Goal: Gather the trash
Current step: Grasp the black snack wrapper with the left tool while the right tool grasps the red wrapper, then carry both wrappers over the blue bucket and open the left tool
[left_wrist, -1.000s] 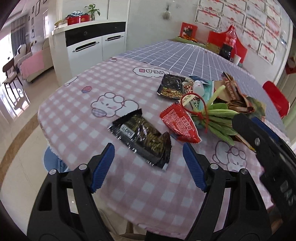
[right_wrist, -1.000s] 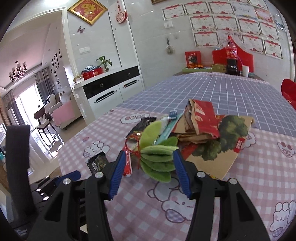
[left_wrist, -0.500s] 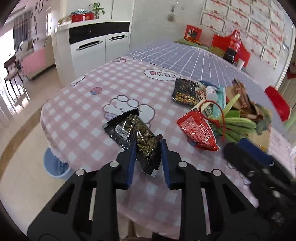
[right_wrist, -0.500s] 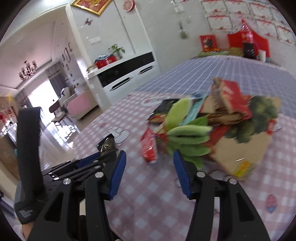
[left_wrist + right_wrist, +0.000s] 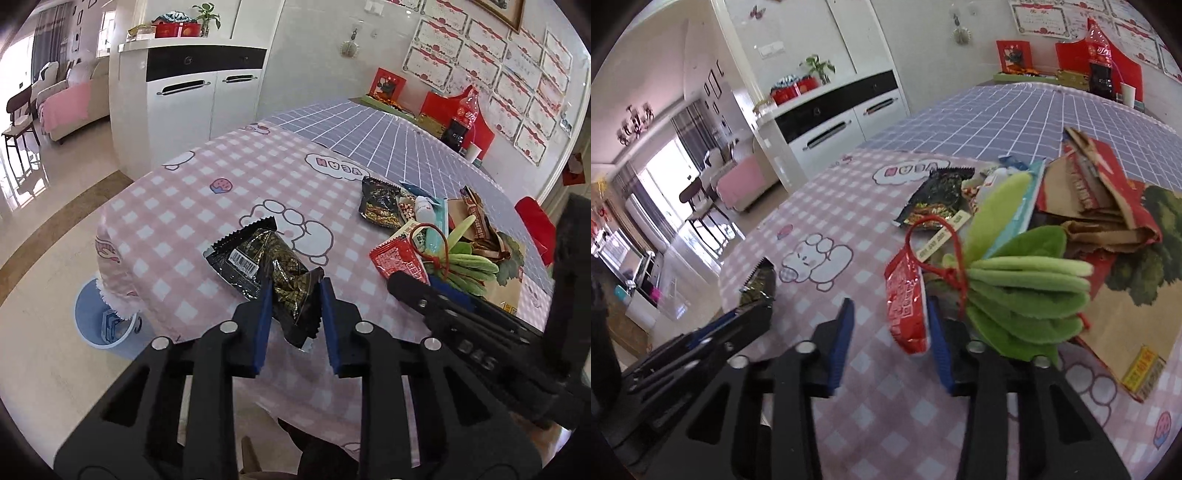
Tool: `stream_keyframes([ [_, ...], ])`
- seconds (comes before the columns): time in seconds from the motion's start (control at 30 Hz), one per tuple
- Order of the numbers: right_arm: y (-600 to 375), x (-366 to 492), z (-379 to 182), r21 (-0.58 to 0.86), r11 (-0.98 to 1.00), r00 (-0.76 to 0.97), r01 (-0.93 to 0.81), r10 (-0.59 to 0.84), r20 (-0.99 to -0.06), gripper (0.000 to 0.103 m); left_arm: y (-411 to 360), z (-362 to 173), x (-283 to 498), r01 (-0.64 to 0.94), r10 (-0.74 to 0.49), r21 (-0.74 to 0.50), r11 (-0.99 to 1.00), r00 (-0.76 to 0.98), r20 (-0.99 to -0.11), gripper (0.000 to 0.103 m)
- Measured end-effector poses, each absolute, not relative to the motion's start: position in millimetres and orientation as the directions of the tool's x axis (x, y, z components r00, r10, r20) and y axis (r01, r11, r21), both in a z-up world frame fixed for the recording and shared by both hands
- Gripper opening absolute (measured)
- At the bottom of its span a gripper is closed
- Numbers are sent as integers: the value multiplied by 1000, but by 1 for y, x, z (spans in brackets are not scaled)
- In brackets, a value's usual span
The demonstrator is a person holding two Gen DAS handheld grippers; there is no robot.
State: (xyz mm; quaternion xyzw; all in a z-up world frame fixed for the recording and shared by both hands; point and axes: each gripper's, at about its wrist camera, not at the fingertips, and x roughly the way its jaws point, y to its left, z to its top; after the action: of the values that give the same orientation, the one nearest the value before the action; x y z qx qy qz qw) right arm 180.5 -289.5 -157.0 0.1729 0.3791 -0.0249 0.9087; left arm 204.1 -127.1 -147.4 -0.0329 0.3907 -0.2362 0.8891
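Left hand-held gripper [image 5: 295,295] clamps the black wrapper [image 5: 266,266] at the bench [image 5: 184,206] edge, for disposal; right hand-held gripper [image 5: 890,325], jaws apart, straddles the red wrapper [image 5: 905,295], bin [image 5: 103,325] at 8 o'clock

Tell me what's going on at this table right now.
A person with a gripper in each hand is collecting trash from a pink checked tablecloth. The left gripper is shut on a black snack wrapper, pinching its near end. The right gripper is open, with a red snack wrapper between its fingers, not yet clamped. More litter lies beyond: another black wrapper, a bundle of green leaves and a cardboard pile. A blue bin sits on the floor beside the table.
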Motion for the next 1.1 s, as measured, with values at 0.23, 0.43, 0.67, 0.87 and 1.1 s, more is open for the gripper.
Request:
stream_keyframes([
  [0.23,-281,192,-160,234,960,692,156,63,-720,20,-113,-144,206,397,-471,-273,876,588,-658,25],
  [0.43,-246,194,-140,265,963,727,45,150,-670,20,-83,-139,212,355,-475,-318,879,610,-634,25],
  [0.67,-192,216,-124,299,950,724,-87,267,-637,20,-24,-132,221,257,-413,-330,908,672,-614,25],
  [0.87,-118,247,-124,312,922,672,-228,381,-635,20,44,-143,235,117,-322,-345,931,707,-630,25],
  [1.1,-36,288,-143,316,883,585,-346,467,-663,20,120,-174,257,-58,-218,-356,933,696,-684,25],
])
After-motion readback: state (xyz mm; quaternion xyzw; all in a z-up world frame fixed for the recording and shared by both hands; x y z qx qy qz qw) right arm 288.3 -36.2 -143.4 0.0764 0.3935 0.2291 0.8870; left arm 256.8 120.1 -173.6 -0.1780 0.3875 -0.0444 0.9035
